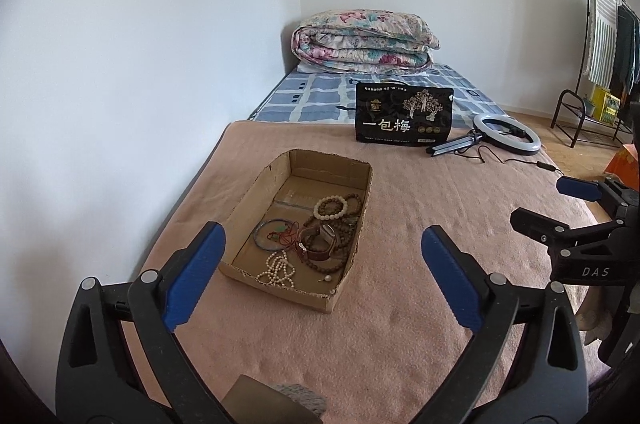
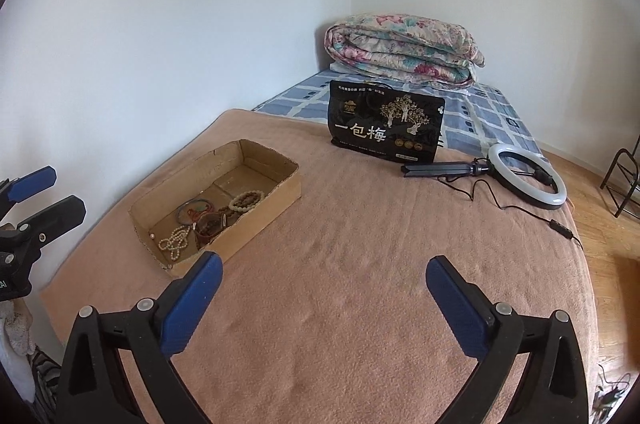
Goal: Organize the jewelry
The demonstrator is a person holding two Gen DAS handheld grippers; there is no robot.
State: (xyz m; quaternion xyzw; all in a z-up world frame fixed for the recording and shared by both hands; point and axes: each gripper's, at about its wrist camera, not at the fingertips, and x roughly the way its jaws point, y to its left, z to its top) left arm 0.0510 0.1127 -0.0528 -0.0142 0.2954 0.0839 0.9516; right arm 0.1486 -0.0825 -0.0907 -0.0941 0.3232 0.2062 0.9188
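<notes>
Cardboard box holds tangled beads; both tools, left and right, are wide and empty, so one pick may drag several pieces.

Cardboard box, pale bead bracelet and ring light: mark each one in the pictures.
cardboard box (image 1: pixel 256 184), left wrist view, on its left wall.
pale bead bracelet (image 1: pixel 330 207), left wrist view, on the beads along its near side.
ring light (image 2: pixel 527 177), right wrist view, on its white ring.
</notes>
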